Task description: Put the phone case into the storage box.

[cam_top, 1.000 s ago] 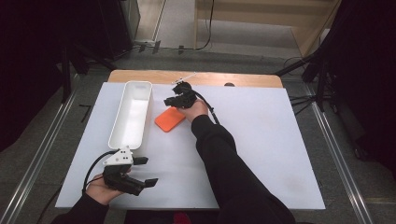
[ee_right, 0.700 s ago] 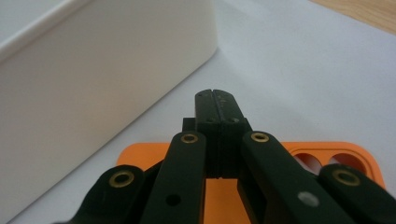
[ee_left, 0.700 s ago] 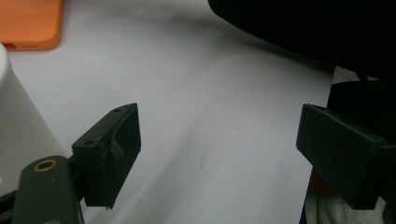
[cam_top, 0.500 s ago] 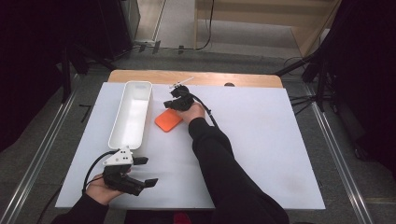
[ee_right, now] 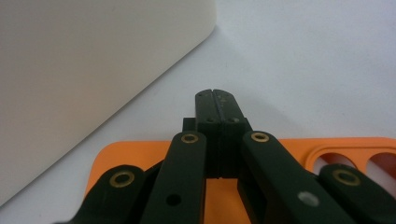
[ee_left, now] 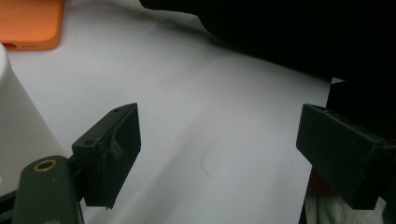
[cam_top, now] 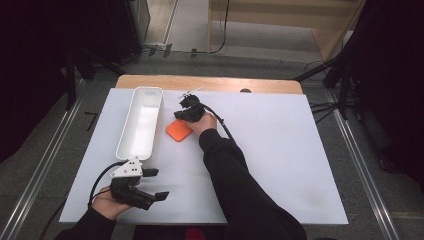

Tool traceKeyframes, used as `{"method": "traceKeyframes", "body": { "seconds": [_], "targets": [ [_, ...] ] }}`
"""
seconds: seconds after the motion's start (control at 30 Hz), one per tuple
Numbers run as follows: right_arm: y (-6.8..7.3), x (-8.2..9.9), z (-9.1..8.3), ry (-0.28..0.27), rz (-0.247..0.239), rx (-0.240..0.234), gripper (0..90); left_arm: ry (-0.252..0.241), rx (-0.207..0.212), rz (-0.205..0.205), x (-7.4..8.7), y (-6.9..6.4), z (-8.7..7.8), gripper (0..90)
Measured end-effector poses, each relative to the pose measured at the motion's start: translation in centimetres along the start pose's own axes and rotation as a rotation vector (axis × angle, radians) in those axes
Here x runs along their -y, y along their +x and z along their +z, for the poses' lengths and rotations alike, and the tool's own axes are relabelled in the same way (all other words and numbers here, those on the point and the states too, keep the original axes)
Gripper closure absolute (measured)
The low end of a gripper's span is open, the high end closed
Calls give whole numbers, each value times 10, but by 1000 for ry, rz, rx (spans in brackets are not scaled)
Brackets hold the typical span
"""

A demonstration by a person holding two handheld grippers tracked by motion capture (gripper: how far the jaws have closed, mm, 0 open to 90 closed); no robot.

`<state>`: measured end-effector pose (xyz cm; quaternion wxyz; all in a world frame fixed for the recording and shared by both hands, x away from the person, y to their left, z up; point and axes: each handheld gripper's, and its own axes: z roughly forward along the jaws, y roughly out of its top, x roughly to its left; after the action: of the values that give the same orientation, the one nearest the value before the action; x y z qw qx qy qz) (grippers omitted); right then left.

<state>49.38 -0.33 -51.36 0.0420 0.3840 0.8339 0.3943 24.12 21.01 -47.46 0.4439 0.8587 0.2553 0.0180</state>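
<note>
The flat orange rubbery phone case [cam_top: 178, 130] lies on the white table sheet [cam_top: 280, 150], just beside the long white plastic bin [cam_top: 141, 121], on the side of that bin away from the table's left edge. From my right gripper view I see the case [ee_right: 140, 154] spread under the linkage, its camera cut-outs off to one side, with the bin's pale wall [ee_right: 84, 70] rising close behind it.

My right gripper [cam_top: 186, 113] sits over the far corner of the case, tipped down toward the table. Its jaws have just been closing and are now pressed flat together, tip to tip [ee_right: 217, 100], with nothing caught between them; the tips stand past the case's edge, above bare white sheet. Whether they touch the sheet I cannot tell. The dark sleeve [cam_top: 240, 185] of my right arm runs back across the middle of the table.

My left gripper [cam_top: 145, 186] rests low near the table's near-left corner, well apart from the case, just short of the bin's near end. In the left gripper view its jaws stand wide apart over empty sheet [ee_left: 219, 135], gripping nothing.
</note>
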Motion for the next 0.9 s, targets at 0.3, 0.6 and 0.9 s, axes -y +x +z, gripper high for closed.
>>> {"method": "traceKeyframes", "body": {
  "seconds": [0.3,0.6,0.9],
  "targets": [
    [-1,7,-7,5,-7,-7,881,2,1,0,0,0,1,142],
    [1,14,-14,10,-10,-6,881,9,0,0,0,0,1,142],
    [0,23,-23,14,-14,-13,881,13,-2,-1,0,0,2,142]
  ]
}}
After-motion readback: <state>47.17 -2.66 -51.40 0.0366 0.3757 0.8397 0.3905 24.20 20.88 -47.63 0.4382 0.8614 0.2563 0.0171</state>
